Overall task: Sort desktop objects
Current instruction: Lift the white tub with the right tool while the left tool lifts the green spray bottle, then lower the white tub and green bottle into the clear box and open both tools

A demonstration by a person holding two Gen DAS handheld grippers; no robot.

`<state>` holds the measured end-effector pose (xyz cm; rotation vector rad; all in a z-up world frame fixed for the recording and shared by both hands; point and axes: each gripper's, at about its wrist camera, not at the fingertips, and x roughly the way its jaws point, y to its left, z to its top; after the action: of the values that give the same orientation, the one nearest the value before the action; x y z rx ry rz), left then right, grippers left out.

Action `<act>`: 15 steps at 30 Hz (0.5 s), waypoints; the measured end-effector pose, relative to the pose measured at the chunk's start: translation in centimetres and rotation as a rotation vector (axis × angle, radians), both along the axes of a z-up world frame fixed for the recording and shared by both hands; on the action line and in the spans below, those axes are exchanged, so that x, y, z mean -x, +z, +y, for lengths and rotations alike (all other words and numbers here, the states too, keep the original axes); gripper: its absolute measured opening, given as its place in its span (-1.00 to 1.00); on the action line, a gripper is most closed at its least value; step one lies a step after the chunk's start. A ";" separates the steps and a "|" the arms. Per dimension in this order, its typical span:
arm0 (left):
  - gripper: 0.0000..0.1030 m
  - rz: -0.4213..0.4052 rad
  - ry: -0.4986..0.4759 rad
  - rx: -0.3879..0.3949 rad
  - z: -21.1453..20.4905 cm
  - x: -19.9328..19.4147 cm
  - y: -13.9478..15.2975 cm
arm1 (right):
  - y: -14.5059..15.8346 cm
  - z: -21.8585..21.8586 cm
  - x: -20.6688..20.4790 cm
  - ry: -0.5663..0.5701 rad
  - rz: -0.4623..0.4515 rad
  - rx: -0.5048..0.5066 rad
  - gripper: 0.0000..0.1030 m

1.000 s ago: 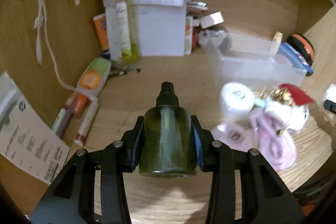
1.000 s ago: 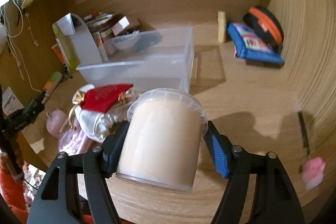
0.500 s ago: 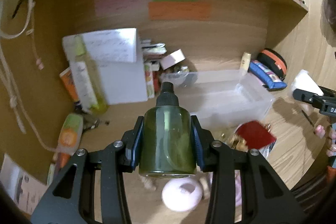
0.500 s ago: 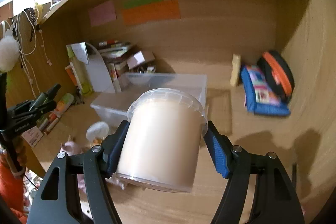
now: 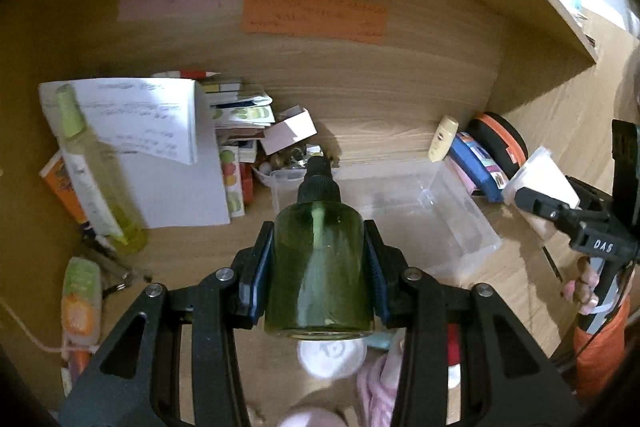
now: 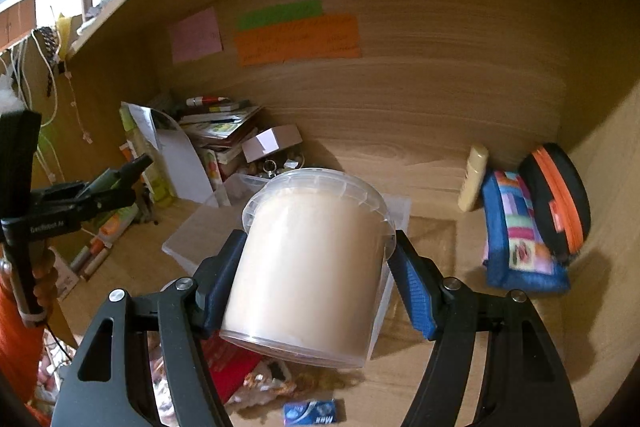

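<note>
The green bottle (image 5: 320,267) is clamped in the left gripper (image 5: 320,255), the cream tub (image 6: 308,263) in the right gripper (image 6: 316,279); both are held above the clear bin (image 5: 460,223), which appears empty. Clutter beside the bin is unsorted.

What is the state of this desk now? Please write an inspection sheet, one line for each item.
Surface: wooden desk, crowded at the left.
Job's things: green spray bottle; cream-filled plastic tub; clear plastic bin, nothing seen inside it.
Clutter: white file holder, yellow-green bottle, blue pouch, black-and-orange case.
Grippers: left gripper shut on the bottle; right gripper shut on the tub.
Cables: white cords hang at the left wall.
Surroundings: sticky notes on the back panel.
</note>
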<state>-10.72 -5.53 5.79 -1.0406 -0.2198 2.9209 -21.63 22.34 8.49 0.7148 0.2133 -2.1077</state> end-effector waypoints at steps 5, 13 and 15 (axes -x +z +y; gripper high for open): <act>-0.20 -0.056 -0.016 -0.005 0.3 3.3 -1.0 | -0.6 -2.3 1.8 0.023 -0.025 -0.035 0.30; -0.20 -0.175 -0.069 0.008 1.5 8.0 -4.2 | -3.2 -5.6 4.7 0.041 -0.086 -0.123 0.30; -0.20 -0.204 -0.077 0.009 1.6 9.0 -5.1 | -4.1 -6.2 5.4 0.046 -0.116 -0.144 0.30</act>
<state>-19.71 -3.96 0.68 -1.3174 -0.1678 2.7502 -27.02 16.11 4.35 0.9068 0.3167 -2.0149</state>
